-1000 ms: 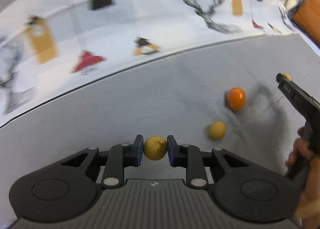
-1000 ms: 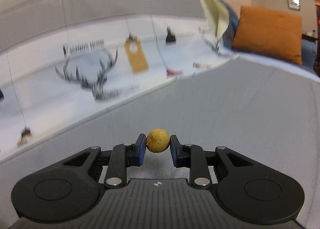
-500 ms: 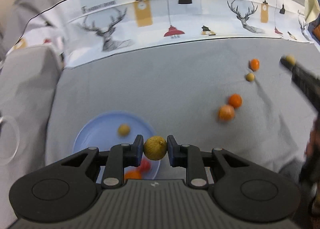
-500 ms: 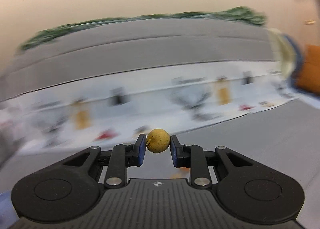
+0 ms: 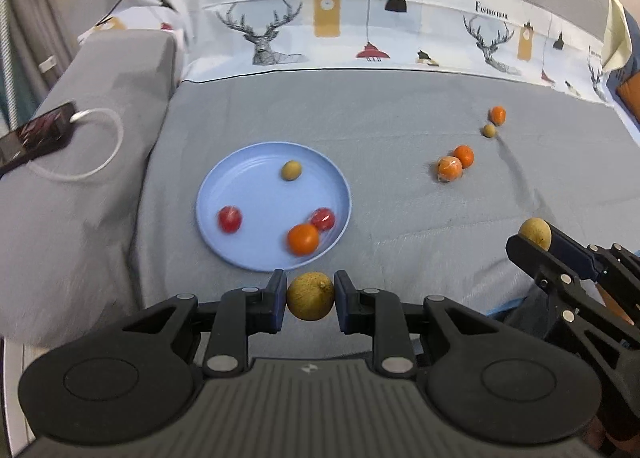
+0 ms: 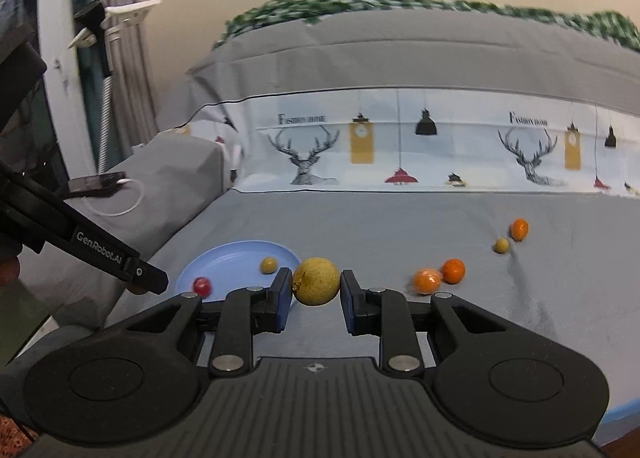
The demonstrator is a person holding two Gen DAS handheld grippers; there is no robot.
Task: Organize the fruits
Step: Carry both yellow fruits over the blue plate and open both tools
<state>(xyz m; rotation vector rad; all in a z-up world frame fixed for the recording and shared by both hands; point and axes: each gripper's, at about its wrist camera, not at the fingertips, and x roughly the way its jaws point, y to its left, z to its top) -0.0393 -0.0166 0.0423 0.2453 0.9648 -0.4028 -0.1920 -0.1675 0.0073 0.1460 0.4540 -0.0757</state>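
A yellow-brown round fruit (image 5: 310, 296) is pinched between the blue pads of the left gripper (image 5: 310, 298), held in the air just nearer than the near rim of a light-blue plate (image 5: 224, 186) that lies on a grey bedspread (image 5: 360, 118). A second yellow-brown fruit (image 6: 316, 281) is pinched in the same way by the right gripper (image 6: 316, 284); in the left wrist view this gripper (image 5: 534, 236) enters from the right edge, well to the right of the plate, with its fruit (image 5: 535, 231) at the tip. On the plate lie a small olive-yellow fruit (image 5: 291, 170) toward the far side, a red fruit (image 5: 229, 218) at the left, and an orange (image 5: 303, 239) touching a second red fruit (image 5: 323, 219) at the near right. On the bedspread to the right of the plate, well apart from it, lie two orange fruits (image 5: 456, 164) touching each other, and farther off a small yellow fruit (image 5: 488, 130) just beside a small orange one (image 5: 497, 114). Along the far edge of the bedspread runs a white cloth band printed with deer heads and lamps (image 5: 360, 30). At the left, on a grey pillow (image 5: 100, 106), rests a phone (image 5: 38, 134) with a white cable (image 5: 104, 146) plugged in.
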